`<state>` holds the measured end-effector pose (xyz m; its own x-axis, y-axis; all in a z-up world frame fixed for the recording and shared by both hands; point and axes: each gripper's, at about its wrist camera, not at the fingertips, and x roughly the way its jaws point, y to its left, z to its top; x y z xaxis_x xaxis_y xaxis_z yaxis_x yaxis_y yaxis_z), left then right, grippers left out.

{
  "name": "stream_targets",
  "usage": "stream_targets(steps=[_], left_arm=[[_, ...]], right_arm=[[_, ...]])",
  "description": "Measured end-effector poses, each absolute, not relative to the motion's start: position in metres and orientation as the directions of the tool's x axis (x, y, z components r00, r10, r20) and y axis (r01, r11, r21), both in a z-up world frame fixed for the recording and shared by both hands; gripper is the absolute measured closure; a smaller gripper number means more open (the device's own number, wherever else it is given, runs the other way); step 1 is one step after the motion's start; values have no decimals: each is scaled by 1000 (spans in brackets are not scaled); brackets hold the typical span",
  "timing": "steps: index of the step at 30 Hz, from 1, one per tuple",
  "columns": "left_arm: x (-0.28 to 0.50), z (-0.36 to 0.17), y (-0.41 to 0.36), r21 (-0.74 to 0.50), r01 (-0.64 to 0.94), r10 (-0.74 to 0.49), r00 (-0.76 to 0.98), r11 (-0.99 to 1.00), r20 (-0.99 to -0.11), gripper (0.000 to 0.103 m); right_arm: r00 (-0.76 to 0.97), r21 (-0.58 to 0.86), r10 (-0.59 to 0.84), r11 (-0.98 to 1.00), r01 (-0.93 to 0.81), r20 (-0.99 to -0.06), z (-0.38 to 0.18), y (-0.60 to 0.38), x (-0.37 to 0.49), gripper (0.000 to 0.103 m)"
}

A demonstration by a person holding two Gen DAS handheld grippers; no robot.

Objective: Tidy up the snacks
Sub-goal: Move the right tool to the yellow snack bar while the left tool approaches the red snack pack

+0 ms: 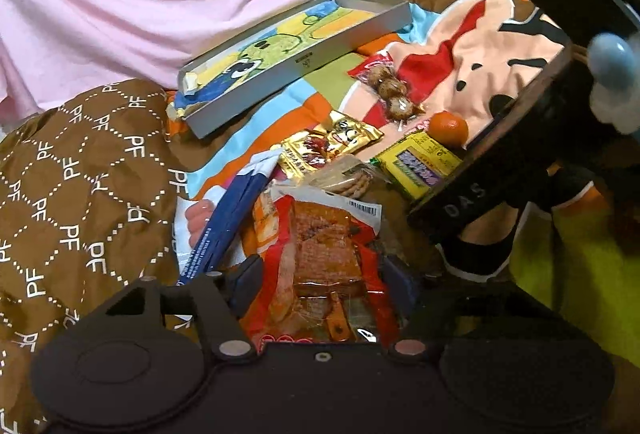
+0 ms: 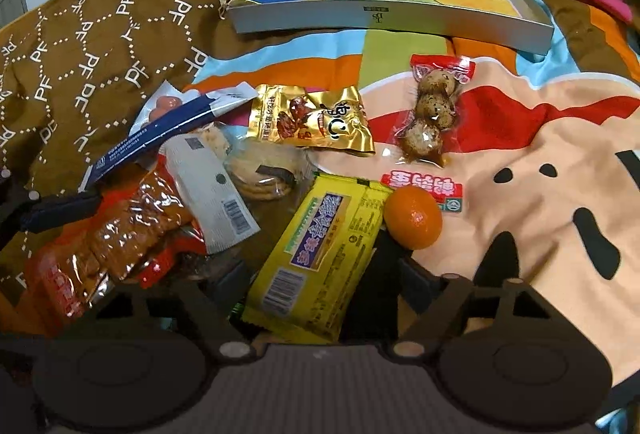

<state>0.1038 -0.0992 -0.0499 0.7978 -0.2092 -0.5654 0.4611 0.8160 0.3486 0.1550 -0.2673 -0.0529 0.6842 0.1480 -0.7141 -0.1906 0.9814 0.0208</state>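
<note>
We see a glossy, crinkled plastic wrapper on the red snack pack [image 1: 320,266], its clear window shining. The yellow biscuit pack [image 2: 320,258] looks like smooth, shiny printed film. The gold packet [image 2: 316,122] is metallic foil, creased and bright. A clear glossy pouch holds the speckled eggs [image 2: 434,110]. The orange [image 2: 414,218] has a smooth, faintly waxy skin. We take the shallow box [image 2: 392,26] for matt grey cardboard, lined with a crayon-coloured paper drawing. The brown quilt [image 2: 100,46] and the cartoon blanket [image 2: 540,138] are soft, matt cloth. Both grippers' frames look like matt black plastic.
</note>
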Motion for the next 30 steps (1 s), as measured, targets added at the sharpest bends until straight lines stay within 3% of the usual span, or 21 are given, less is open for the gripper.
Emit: stream_targets(steps=[4,6,9,13,20,25,30], left_arm=[[108,-46,-89,297,429,-200,794,853,-574,36],[112,-44,-82,244,416,-209,783,876,-586,36],[118,-42,-74,172,404,-230,767,898,-599,36],[123,-44,-72,150,391,-225,757,908,-613,31],[123,-46,-71,135,378,-223,758,916,-613,36],[122,-45,-68,109,363,-221,751,925,-623,46],[120,-44,-65,73,348,-231,751,935,-619,51]], right_arm=[[682,3,131,982,-186,-720,-50,-269,149,41],[682,-8,124,982,-187,-721,-49,-271,145,44],[686,-17,116,983,-184,-719,-50,-272,140,44],[694,-35,113,980,-195,-711,-54,-268,140,33],[703,-29,115,981,-190,-702,-59,-267,143,27],[704,-45,104,981,-190,-702,-61,-265,141,43],[708,-71,93,978,-198,-700,-60,-262,138,47]])
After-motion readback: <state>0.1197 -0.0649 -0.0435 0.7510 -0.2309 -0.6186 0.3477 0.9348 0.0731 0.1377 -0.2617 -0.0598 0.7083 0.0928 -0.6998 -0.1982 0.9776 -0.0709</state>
